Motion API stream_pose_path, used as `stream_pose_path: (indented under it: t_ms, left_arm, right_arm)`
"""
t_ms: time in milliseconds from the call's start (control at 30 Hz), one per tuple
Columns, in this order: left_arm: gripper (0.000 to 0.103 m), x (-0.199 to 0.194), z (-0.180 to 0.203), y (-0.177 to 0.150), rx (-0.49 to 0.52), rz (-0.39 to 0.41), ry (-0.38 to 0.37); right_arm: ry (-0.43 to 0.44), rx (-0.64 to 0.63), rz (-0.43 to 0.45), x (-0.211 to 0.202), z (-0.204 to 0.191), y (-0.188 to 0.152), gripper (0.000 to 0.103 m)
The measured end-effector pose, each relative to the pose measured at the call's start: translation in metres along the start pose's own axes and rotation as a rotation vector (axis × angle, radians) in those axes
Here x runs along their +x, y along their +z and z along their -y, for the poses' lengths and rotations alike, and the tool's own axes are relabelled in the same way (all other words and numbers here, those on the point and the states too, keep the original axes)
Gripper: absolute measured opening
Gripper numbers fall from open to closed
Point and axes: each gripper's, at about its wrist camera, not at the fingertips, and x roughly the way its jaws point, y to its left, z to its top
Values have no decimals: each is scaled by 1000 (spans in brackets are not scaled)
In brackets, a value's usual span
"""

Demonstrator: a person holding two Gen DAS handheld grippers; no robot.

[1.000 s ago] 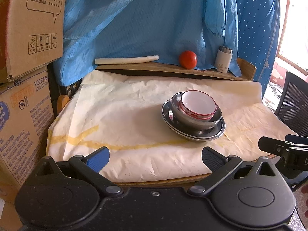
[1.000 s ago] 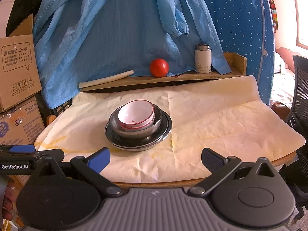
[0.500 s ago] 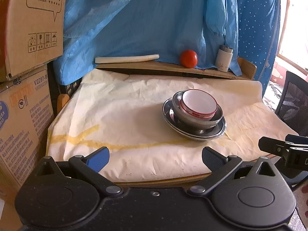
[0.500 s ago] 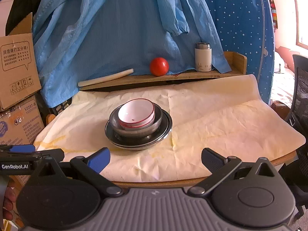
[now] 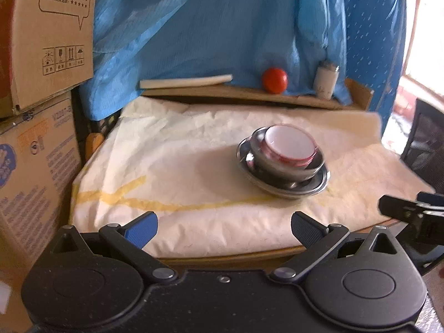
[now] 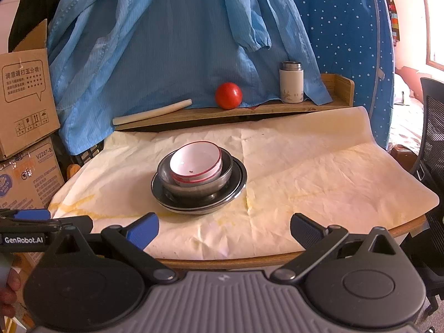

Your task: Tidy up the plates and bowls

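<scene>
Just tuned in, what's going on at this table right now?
Nothing is being held. The left gripper and the right gripper are both open, at the near edge of the table, short of the dishes. On the paper cover sits one stack: a white bowl with a red rim nested in a steel bowl, on a steel plate. A tomato and a flask stand on the back shelf.
</scene>
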Motion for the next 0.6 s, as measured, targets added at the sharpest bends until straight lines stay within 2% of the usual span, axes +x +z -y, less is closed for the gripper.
stream_pose_path:
  t_ms: [67, 367, 600]
  left_arm:
    - [102, -3, 1, -1, 6, 5, 20]
    - [102, -8, 8, -1, 18, 20, -14]
    - [102, -4, 11, 1, 26, 8, -6]
  right_arm:
    - [2, 2, 0, -1, 1, -1, 103]
    - [0, 7, 3, -5, 3, -2, 103]
    - [4, 14, -5, -4, 9, -2, 103]
